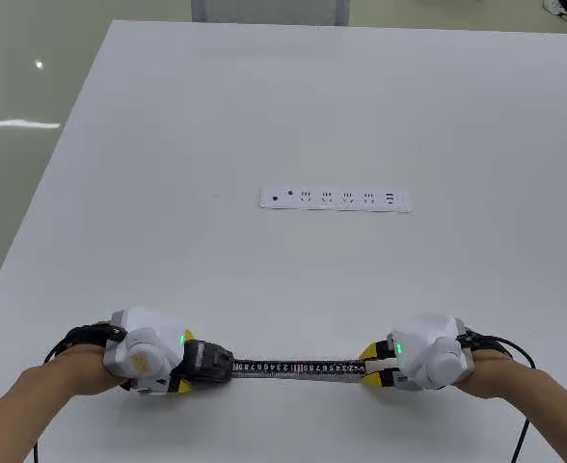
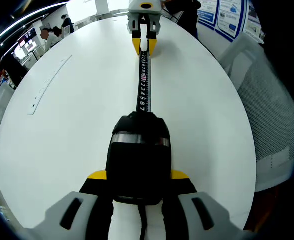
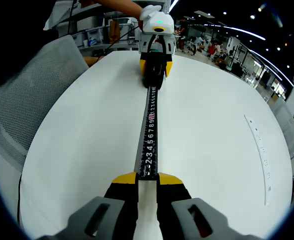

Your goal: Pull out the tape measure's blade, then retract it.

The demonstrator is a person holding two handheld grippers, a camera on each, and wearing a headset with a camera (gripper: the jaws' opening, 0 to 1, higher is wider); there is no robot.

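Note:
My left gripper (image 1: 189,367) is shut on the black tape measure case (image 1: 207,362) near the table's front edge; in the left gripper view the case (image 2: 138,160) sits between the yellow-tipped jaws. The numbered blade (image 1: 296,367) runs out flat along the table to my right gripper (image 1: 367,365), which is shut on the blade's end. In the right gripper view the blade (image 3: 150,137) stretches from my gripper (image 3: 147,179) to the far case (image 3: 152,76). In the left gripper view the blade (image 2: 144,82) reaches the right gripper (image 2: 144,46).
A white power strip (image 1: 335,200) lies mid-table, well beyond both grippers. The white table (image 1: 264,116) spreads wide behind it. A mesh chair (image 2: 267,100) stands beside the table's edge. The person's hands hold both grippers.

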